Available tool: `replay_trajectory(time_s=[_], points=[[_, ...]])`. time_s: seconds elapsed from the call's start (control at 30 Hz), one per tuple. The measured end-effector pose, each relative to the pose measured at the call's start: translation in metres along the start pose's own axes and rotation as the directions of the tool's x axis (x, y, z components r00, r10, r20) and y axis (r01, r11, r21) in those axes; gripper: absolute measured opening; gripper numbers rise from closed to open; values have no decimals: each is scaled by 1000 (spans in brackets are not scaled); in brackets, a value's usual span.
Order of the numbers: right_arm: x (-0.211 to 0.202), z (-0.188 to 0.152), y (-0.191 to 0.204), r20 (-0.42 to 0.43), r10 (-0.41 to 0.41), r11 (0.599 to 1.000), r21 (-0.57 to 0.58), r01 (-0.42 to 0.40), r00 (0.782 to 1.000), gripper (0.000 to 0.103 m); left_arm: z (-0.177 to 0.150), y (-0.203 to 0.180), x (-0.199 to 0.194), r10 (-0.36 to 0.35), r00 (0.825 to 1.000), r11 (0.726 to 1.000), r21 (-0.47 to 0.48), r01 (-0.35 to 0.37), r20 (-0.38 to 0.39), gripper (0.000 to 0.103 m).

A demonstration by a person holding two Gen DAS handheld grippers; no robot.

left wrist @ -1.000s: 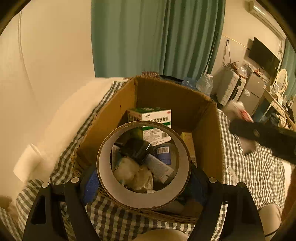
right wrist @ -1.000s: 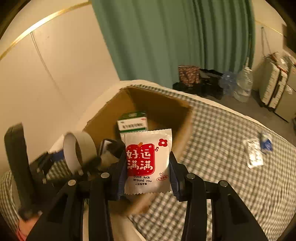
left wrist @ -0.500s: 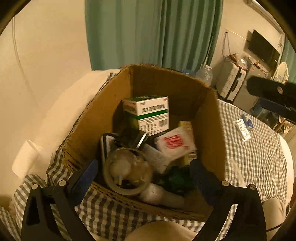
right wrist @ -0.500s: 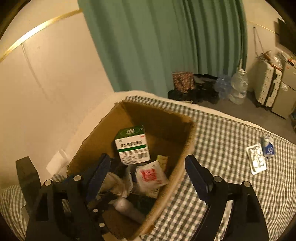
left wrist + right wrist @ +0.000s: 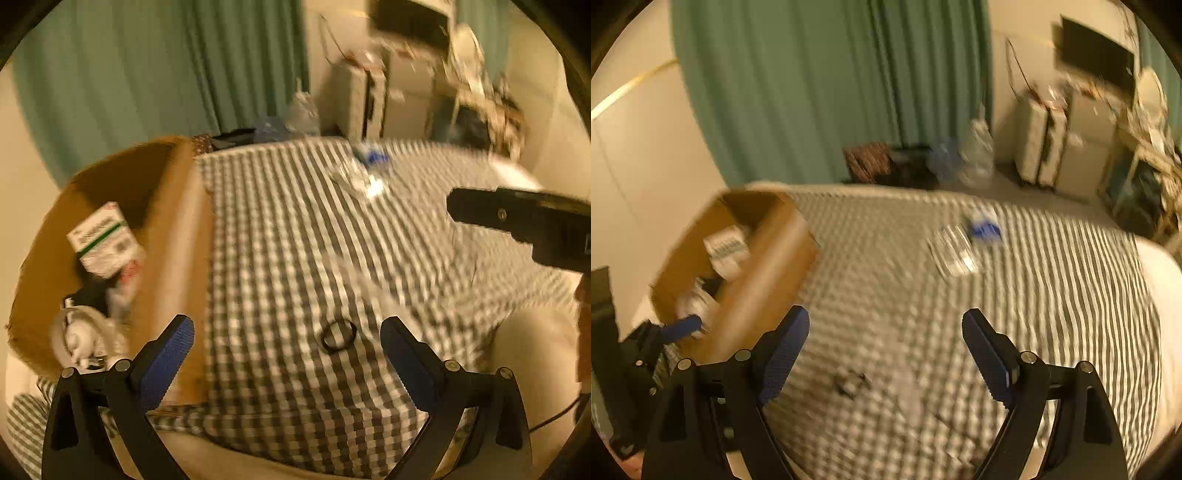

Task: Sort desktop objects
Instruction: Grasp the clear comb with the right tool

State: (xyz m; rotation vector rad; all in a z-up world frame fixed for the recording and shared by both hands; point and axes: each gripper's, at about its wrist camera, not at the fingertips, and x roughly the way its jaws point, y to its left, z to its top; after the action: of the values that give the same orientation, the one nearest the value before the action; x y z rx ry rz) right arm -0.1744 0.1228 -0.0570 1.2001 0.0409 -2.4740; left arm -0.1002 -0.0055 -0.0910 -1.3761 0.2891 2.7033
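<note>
Left tool [image 5: 286, 343] wide, empty; right tool [image 5: 884, 341] opening, empty; black ring [image 5: 338, 335] between left's pads, cardboard box [image 5: 173, 236] left.

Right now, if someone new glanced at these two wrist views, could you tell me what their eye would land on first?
Probably the cardboard box at the left edge of the checked cloth, crammed with items, a white-and-green carton on top. Next, the left gripper and right gripper, both empty over the cloth, the right's jaws opening. Farther out lie a clear packet and a blue packet; a small dark ring lies near.
</note>
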Motion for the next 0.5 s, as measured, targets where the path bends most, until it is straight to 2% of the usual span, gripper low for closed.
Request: replay_trajectory(time_s=[0.1,0.2,0.3,0.43,0.5], points=[[24,-29,-24,-53,-15,999,41,17,998,85,-10,-21,35,57,996,997,56,-53,-63,103],[44,-47,-33,-96,-28,999,27,30,995,85,-10,-24,61,60,984,997,57,-51,-167,103],[64,-55,-28,-127,-37,999,-25,34,991,85,-7,-22,75,22,976,999,32,-15,-217,103],[84,-57,-24,-167,-37,997,-73,25,985,85,-9,-25,103,30,952,999,22,-25,-306,103],[91,-64,-26,-195,-30,997,-76,15,980,85,-5,-29,112,7,948,1000,20,-1,-318,103]])
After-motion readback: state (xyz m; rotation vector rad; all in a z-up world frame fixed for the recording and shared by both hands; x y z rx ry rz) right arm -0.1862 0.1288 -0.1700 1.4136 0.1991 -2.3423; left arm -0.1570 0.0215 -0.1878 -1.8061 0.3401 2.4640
